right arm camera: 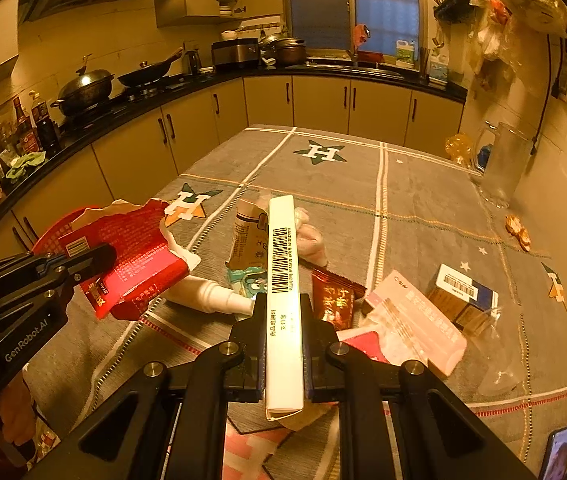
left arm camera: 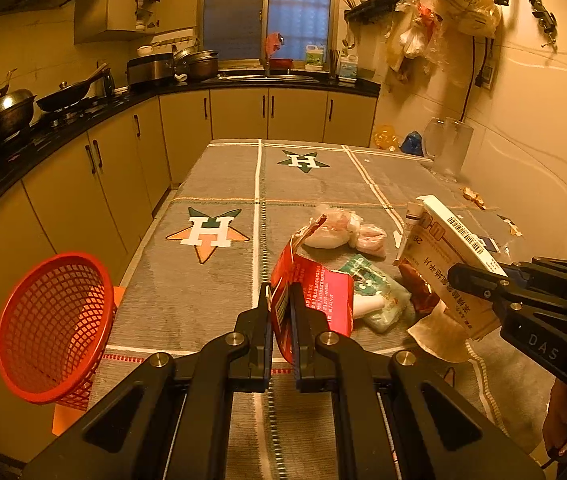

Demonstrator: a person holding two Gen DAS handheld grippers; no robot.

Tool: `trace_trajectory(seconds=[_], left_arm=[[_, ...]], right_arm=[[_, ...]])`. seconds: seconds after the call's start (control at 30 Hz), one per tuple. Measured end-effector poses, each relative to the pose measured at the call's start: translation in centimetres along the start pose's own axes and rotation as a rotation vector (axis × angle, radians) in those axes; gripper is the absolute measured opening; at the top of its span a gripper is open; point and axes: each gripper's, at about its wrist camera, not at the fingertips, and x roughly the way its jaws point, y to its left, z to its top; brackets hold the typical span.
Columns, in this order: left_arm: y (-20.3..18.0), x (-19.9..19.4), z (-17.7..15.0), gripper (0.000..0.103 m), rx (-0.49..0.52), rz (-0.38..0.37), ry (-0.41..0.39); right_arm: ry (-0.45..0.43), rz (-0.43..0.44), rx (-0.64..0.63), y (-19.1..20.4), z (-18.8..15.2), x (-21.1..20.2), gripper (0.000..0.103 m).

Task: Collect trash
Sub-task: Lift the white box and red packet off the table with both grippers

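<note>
Red basket (left arm camera: pixel 53 328): mesh plastic, tilted on its side just off the table's left edge, mouth turned toward the table; inside looks bare where visible; orange surface beneath it.
Left gripper (left arm camera: pixel 281 300): closed on the torn red carton (left arm camera: pixel 315 292), held off the tablecloth, between basket and trash pile.
Torn red carton, writing: small white print and a barcode (right arm camera: pixel 76 247) on its side; too small to read.
Right gripper (right arm camera: pixel 283 312): clamped on the edge of the white medicine box (right arm camera: pixel 283 280), lifted above the pile.
White medicine box, writing: long barcode on the narrow side with Chinese characters below it; large characters on the broad face in the left wrist view.
Gripper bodies, writing: "GenRobot.AI" on the left one, "DAS" on the right one.
Remaining trash on table (left arm camera: pixel 219 176): white bottle (right arm camera: pixel 207 294) lying flat, teal cartoon wipes pack (left arm camera: pixel 379 292), dark red sachet (right arm camera: pixel 333 300) with gold characters, pink pouch (right arm camera: pixel 415 320), blue-and-white box (right arm camera: pixel 463 292) with barcode, crumpled plastic bag (left arm camera: pixel 339 228), clear wrap.
Glass pitcher (right arm camera: pixel 503 164): upright near the wall at the table's far right; contents cannot be made out.
Tablecloth: grey, star emblems bearing "H".
Phone (right arm camera: pixel 559 450): at the near right table edge, screen lit.
</note>
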Motion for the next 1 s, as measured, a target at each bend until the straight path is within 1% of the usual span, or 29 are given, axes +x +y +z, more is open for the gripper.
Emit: trace_trajectory(seconds=[0.7,1.0], left_arm=[[1.9,-0.3,-0.4,0.007,-0.038,0.024,-0.002],[3.2,-0.6,-0.5,0.007,-0.06,0.04,-0.005]], right_arm=[[0.001,0.023,-0.035,1.6,0.6,0.6,0.014],[-0.001,0.043,-0.054,2.9,1.1,0.9,0.014]])
